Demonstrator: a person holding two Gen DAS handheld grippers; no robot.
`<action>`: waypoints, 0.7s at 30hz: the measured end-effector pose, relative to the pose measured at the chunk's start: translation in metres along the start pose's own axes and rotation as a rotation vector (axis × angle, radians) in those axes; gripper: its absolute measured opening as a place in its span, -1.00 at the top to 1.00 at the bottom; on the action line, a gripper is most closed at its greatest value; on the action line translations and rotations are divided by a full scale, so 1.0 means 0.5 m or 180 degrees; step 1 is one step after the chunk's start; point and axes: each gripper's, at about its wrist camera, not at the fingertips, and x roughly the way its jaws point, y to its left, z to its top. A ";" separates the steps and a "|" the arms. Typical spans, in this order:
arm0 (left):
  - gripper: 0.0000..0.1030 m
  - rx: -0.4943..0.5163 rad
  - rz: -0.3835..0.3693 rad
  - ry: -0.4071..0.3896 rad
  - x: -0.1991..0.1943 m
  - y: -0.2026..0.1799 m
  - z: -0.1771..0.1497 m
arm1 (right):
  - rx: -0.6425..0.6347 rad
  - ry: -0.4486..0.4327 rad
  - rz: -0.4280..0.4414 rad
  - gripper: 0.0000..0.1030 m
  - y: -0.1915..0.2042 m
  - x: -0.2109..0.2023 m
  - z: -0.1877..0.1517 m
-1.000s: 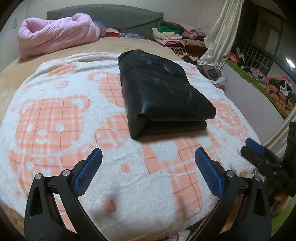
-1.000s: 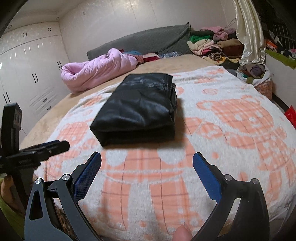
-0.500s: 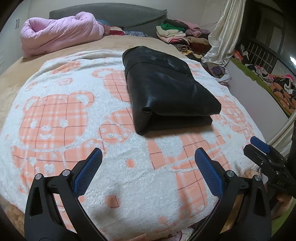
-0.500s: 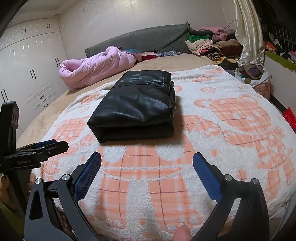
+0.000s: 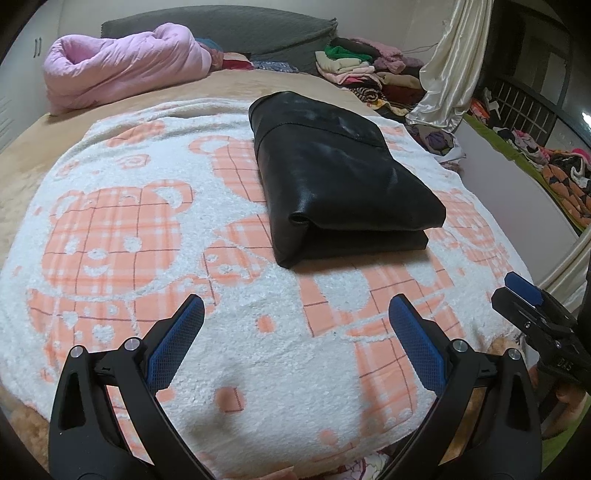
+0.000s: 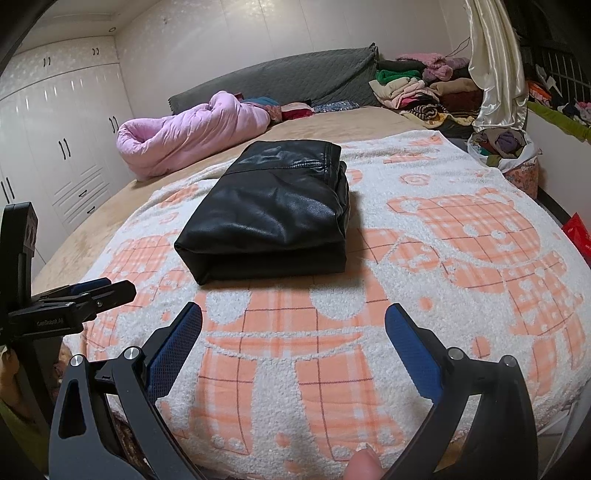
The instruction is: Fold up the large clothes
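Left wrist view: the left gripper point(image 5: 295, 314) hangs over the near part of a blanket point(image 5: 122, 236), white with orange checked bears, its 2 blue-padded fingers point(image 5: 177, 343) spread wide and holding nothing. Ahead of it, well apart from the fingertips, lies the jacket point(image 5: 340, 181), black and glossy, folded into a thick rectangular stack with its rolled fold edge facing the camera. It rests flat on the blanket, right of the middle. At the right edge the right gripper point(image 5: 524, 295) shows from the side, beyond the blanket's edge; from here its fingers look close together, but the angle hides the gap. A pink quilt point(image 5: 122, 70) is bundled at the far left of the bed point(image 5: 22, 166), in front of a grey headboard point(image 5: 236, 22). A pile of clothes point(image 5: 362, 70) sits at the far right, beside a pale curtain point(image 5: 454, 70).

Right wrist view: the right gripper point(image 6: 293, 314) also has its 2 fingers point(image 6: 410, 350) spread wide, empty, above the near blanket point(image 6: 461, 258). The jacket point(image 6: 273, 206) lies ahead and slightly left, apart from both grippers. The left gripper point(image 6: 103, 290) enters from the left edge, seen side-on, near the blanket's corner. A fingertip point(image 6: 364, 463) of the person shows at the bottom edge. White cupboards point(image 6: 48, 147) line the left wall.
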 end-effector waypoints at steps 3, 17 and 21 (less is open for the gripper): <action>-0.82 0.0009 0.0024 0.0005 -0.001 -0.002 -0.002 | 0.0000 -0.0004 0.0001 -0.92 0.001 -0.001 0.000; -0.82 0.0001 0.0096 -0.0008 -0.007 0.003 -0.001 | -0.0005 -0.0002 0.0005 -0.91 0.001 -0.005 -0.002; -0.82 -0.0004 0.0114 -0.0013 -0.009 0.005 -0.001 | -0.0009 0.0003 0.0001 -0.92 0.004 -0.007 -0.002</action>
